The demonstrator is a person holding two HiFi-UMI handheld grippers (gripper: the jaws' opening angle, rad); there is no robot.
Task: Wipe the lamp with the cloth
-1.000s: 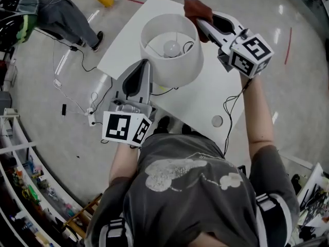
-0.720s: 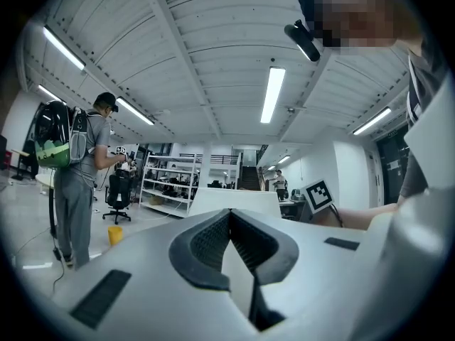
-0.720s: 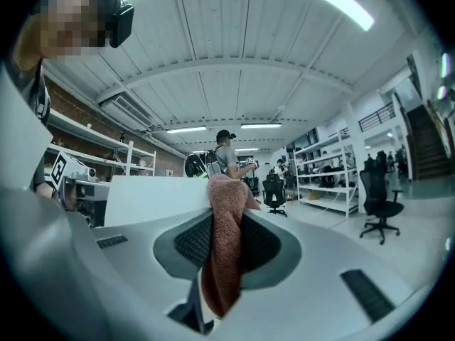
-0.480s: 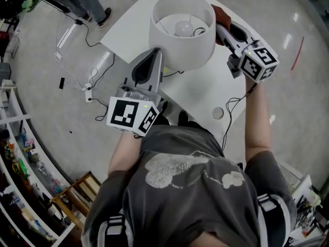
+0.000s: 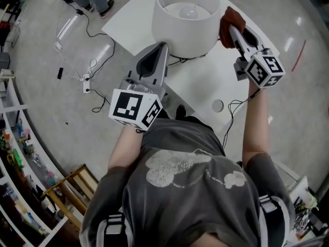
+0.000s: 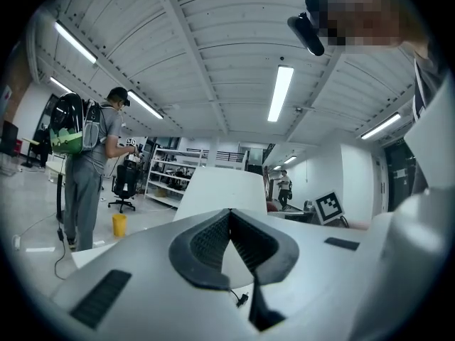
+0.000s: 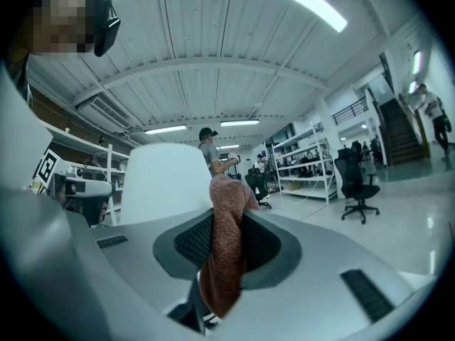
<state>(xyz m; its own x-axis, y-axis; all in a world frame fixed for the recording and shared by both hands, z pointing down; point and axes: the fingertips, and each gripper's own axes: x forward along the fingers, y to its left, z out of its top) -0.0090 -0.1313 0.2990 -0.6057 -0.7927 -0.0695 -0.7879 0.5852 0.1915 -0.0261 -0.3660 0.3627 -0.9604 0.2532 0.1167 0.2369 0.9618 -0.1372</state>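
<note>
Lamp: a white lamp [image 5: 185, 22] with a drum shade stands on the white table [image 5: 205, 89], bulb [image 5: 188, 13] visible through the open top, straight ahead of the person.

Cloth: a rust-red cloth [image 5: 230, 19] is at the shade's right side, touching it or just beside it. The head view does not settle which.

Right gripper: the right gripper [image 5: 232, 32] has its jaws pinched on the cloth. In the right gripper view the cloth [image 7: 226, 240] stands up in a fold between the pads, with the shade [image 7: 160, 183] just behind it.

Why held so: the fold sticks out past the jaw tips, so fabric rather than plastic would meet the shade. This looks like a wiping grip.

Left gripper: the left gripper [image 5: 162, 48] points at the near side of the lamp, low by the shade's bottom edge. Its jaws are pressed together at the tips with nothing between them, as the left gripper view [image 6: 229, 215] shows.

Why placed so: it probably waits there to steady the lamp. I cannot tell whether it touches it.

Change: a second ago the cloth was at the shade's far rim. It has come round to the right side. The left gripper has kept its place.
</note>
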